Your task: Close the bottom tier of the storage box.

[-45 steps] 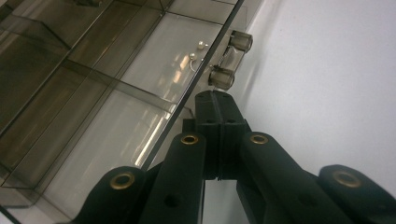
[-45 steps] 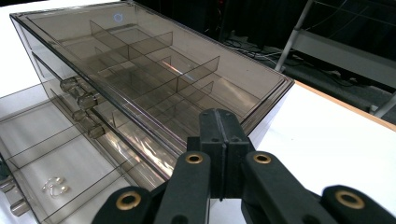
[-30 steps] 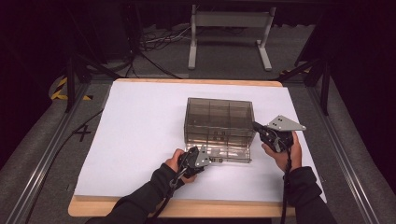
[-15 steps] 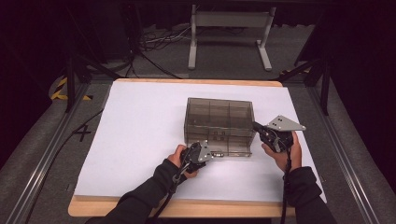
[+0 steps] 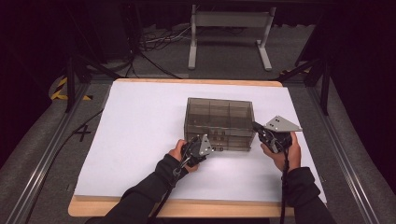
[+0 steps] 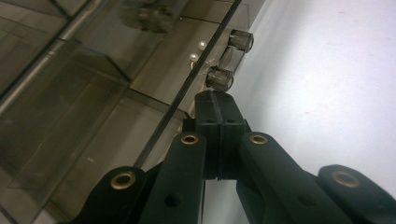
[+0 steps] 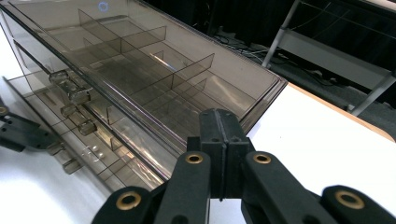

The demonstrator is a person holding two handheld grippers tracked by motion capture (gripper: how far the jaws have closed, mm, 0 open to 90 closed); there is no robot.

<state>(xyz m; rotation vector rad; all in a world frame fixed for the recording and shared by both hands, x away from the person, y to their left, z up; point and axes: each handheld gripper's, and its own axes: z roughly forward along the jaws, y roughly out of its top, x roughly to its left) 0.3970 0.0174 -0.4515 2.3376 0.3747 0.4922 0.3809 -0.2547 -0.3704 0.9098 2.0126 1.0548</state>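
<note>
A smoky see-through drawer box [image 5: 219, 116] stands mid-table on the white sheet. Its bottom drawer [image 7: 88, 154] sticks out a little at the front. My left gripper [image 5: 210, 150] is shut with nothing between its jaws. In the left gripper view its tips [image 6: 216, 100] sit right at the end knob of the drawer handle [image 6: 229, 58]. Two small white beads [image 6: 197, 51] lie inside that drawer. My right gripper [image 5: 256, 126] is shut too. Its tips [image 7: 219, 119] rest against the box's right end near the top edge.
The white sheet [image 5: 135, 140] covers a wooden tabletop whose front edge [image 5: 187, 207] is close to the forearms. A metal stand [image 5: 229, 32] and cables lie on the floor beyond the table. Dark rails [image 5: 46, 154] run along both sides.
My left gripper has moved forward and right, up to the box's front, and the bottom drawer looks pushed further in. The right gripper has stayed against the box's end.
</note>
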